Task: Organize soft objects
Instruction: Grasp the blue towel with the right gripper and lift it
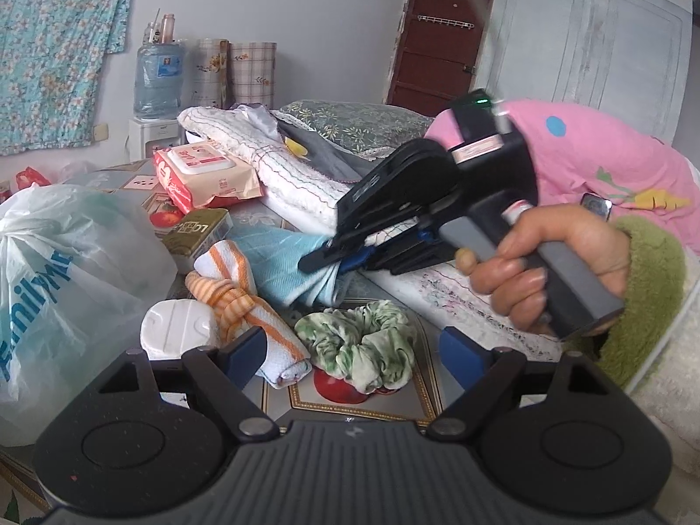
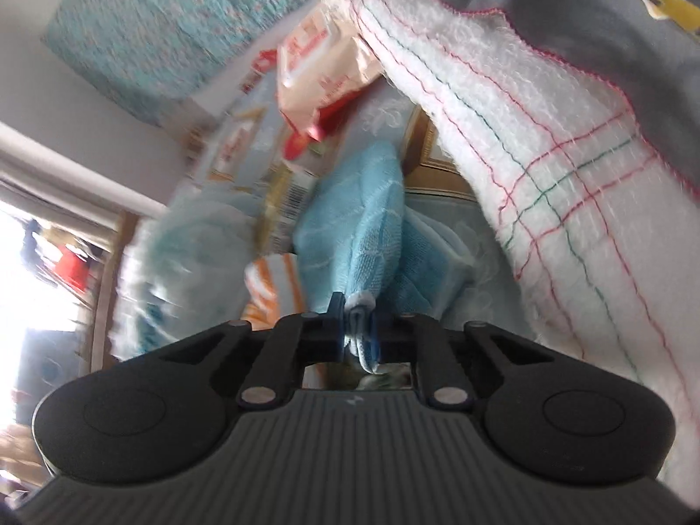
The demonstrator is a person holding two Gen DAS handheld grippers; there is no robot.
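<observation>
A white plastic bag with blue lettering is slumping at the far left of the patterned table. Beside it a white lidded container is sitting against an orange-striped towel that is knotted and rolled. The left gripper is hovering low over the table with its blue-padded jaws spread wide and nothing between them. A green-and-white scrunchie is lying on the table in the gap ahead of those jaws. Further back, a gold tin and a pack of wet wipes are resting near a folded white blanket with coloured stitching. In the middle, the light blue cloth is lying bunched between the striped towel and the blanket. The right gripper, held in a hand with a green fleece cuff, is pinching the near edge of that blue cloth, jaws squeezed tight on the fabric.
</observation>
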